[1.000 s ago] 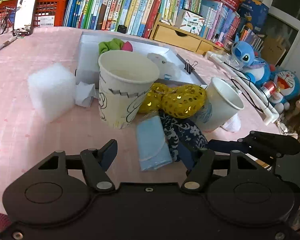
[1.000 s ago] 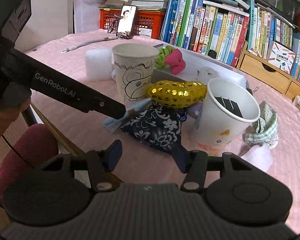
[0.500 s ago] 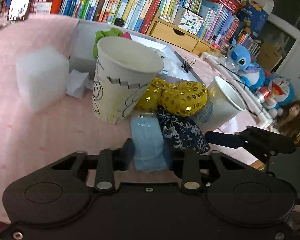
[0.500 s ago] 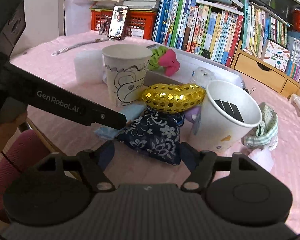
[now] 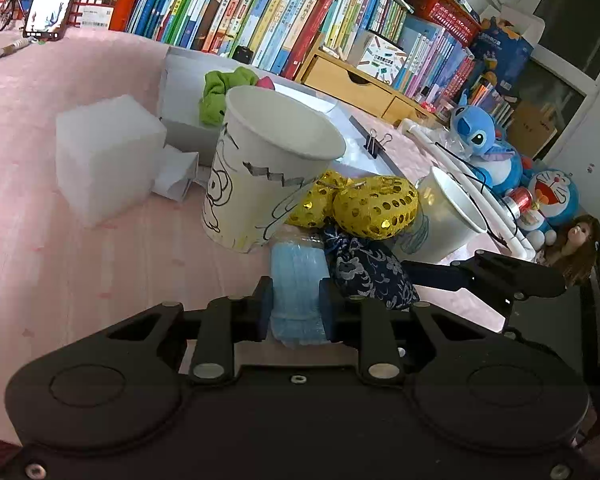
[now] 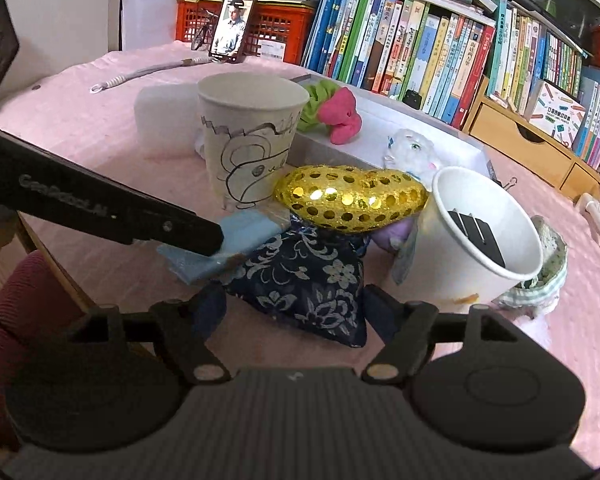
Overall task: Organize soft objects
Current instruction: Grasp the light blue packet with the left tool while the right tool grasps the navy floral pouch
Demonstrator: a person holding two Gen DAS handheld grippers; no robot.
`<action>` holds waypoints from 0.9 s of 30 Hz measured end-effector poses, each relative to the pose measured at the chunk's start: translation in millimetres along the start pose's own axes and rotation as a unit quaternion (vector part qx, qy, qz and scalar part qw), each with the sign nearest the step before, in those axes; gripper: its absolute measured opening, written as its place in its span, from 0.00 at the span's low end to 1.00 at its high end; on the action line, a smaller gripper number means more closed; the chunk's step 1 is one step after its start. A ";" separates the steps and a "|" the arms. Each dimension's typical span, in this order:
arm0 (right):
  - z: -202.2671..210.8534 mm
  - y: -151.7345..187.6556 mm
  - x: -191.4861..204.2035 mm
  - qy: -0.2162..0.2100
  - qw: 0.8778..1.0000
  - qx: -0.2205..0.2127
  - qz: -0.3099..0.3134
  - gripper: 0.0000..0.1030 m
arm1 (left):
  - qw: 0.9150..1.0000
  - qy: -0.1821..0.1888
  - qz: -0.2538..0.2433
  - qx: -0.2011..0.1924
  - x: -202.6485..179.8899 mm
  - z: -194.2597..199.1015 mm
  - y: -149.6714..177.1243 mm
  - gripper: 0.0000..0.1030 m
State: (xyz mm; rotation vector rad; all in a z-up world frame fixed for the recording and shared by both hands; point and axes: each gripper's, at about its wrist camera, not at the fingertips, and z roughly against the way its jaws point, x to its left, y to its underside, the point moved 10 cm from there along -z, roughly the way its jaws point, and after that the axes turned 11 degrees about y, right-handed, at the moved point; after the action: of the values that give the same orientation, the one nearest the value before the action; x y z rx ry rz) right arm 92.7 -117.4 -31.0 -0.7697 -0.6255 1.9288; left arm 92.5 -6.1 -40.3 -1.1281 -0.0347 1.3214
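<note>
Nearest, the left gripper [image 5: 296, 312] has its fingers pinched on the pale blue cloth [image 5: 298, 284], which lies on the pink table cover [image 5: 100, 272]. At its 2 o'clock sits the navy floral pouch [image 6: 300, 280], framed by the right gripper [image 6: 290, 304], whose fingers stand wide on either side (touching it or not, hard to tell). Beyond, at 12 o'clock, the gold sequin cushion [image 6: 350, 198] rests between the drawn-on paper cup [image 6: 250, 136] and the plain paper cup [image 6: 476, 236]. Farther back, a white tray [image 6: 420, 144] holds a green scrunchie [image 5: 220, 94].
</note>
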 end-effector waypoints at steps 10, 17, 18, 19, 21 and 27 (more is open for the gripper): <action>-8.8 -1.9 0.1 -0.008 1.000 0.002 -0.009 0.82 | 1.000 -0.021 -0.019 -0.002 2.5 10.3 1.9 0.22; -9.1 -3.3 2.4 -0.017 1.000 -0.003 -0.019 0.72 | 0.999 -0.035 -0.019 0.001 7.8 10.4 4.6 0.22; -8.1 -3.3 2.8 -0.017 1.000 -0.004 -0.018 0.70 | 0.999 -0.037 -0.020 0.001 7.9 9.0 4.4 0.22; -6.9 -3.4 3.4 -0.016 1.000 -0.007 -0.016 0.69 | 0.999 -0.038 -0.021 0.001 7.6 8.2 4.1 0.23; -3.2 -3.3 3.4 -0.016 1.000 -0.012 -0.015 0.65 | 0.999 -0.041 -0.024 0.002 7.2 7.1 3.4 0.23; 4.1 -0.8 -1.6 -0.022 0.999 -0.018 -0.030 0.58 | 0.998 -0.049 -0.024 0.003 5.8 4.1 3.0 0.24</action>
State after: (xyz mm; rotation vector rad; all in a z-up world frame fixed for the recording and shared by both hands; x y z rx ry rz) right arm 90.8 -118.9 -27.3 -0.7244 -0.7052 1.8887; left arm 89.7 0.3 -43.4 -1.0496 -0.1294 1.3318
